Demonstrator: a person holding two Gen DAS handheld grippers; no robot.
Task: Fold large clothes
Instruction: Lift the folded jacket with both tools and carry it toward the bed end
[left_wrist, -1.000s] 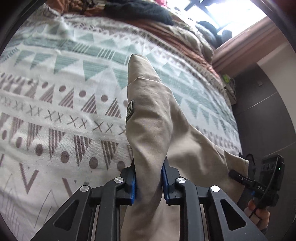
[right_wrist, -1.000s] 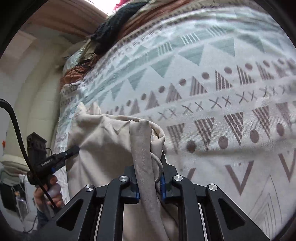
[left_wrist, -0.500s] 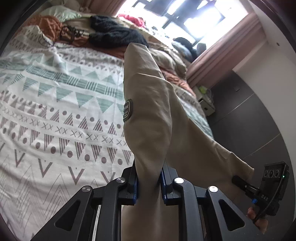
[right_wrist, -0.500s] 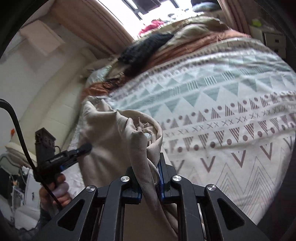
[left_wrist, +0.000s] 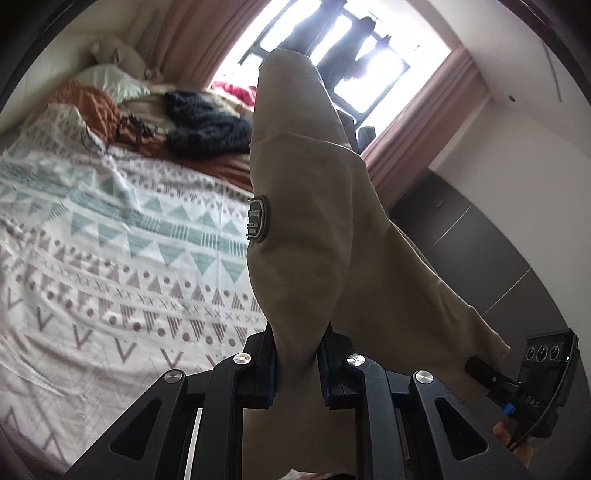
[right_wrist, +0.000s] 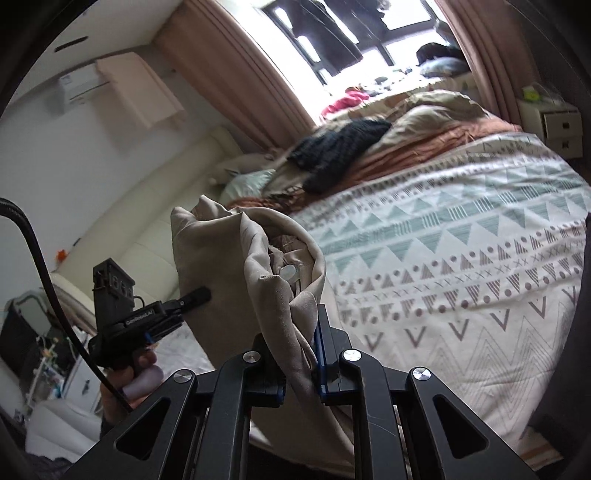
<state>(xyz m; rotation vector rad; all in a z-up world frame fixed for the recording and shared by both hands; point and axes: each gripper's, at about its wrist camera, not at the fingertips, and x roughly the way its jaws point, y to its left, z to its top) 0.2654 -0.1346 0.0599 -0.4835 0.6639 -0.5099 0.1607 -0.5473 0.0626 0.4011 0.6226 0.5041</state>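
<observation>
A beige garment (left_wrist: 306, 206) with a dark round patch (left_wrist: 258, 220) hangs in the air above the bed. My left gripper (left_wrist: 298, 354) is shut on one bunched edge of it. My right gripper (right_wrist: 298, 354) is shut on another bunched part of the same beige garment (right_wrist: 236, 266), where a pale button shows in the folds. The cloth stretches between the two grippers. The right gripper shows at the lower right of the left wrist view (left_wrist: 480, 367), and the left gripper at the left of the right wrist view (right_wrist: 195, 295).
The bed (left_wrist: 110, 258) has a white sheet with teal and brown geometric patterns. A dark knitted garment (left_wrist: 207, 129), orange blanket (left_wrist: 85, 103) and pillows lie at its far end by the window. A dark cabinet (left_wrist: 461, 236) stands to the right, a nightstand (right_wrist: 557, 125) beyond the bed.
Both grippers have lifted and tilted up with the beige garment. The views now take in the window and walls instead of mostly the sheet.
</observation>
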